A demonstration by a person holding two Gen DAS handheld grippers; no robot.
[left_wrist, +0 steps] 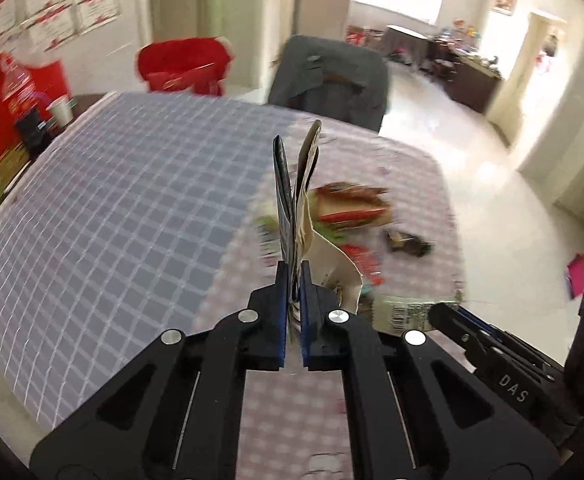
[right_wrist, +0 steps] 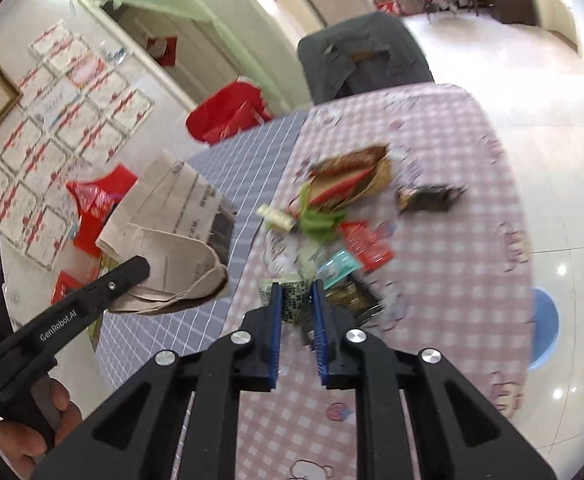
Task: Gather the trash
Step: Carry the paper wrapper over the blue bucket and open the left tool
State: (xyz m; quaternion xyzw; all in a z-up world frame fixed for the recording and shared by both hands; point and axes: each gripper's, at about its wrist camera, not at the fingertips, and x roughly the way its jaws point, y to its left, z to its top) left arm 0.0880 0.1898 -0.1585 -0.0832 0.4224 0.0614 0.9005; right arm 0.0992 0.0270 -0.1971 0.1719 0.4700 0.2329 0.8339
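Checked table (right_wrist: 432, 240), gripped paper bag (right_wrist: 171, 236) (wrapper (right_wrist: 292, 300) too)

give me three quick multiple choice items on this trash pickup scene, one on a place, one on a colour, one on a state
1. Where does the remaining litter lie?
A. on the pink checked cloth
B. on the floor
C. on the grey chair

2. What colour are the pads lining the jaws?
A. yellow
B. blue
C. white

3. What is the left gripper doing?
A. hanging open over bare cloth
B. clamped on a paper bag
C. resting flat on the table

Answers:
1. A, the litter pile sits on the pink checked cloth.
2. B, blue pads show in the right wrist view.
3. B, the left gripper has its jaws shut on the beige paper bag, while the right gripper pinches a small wrapper.
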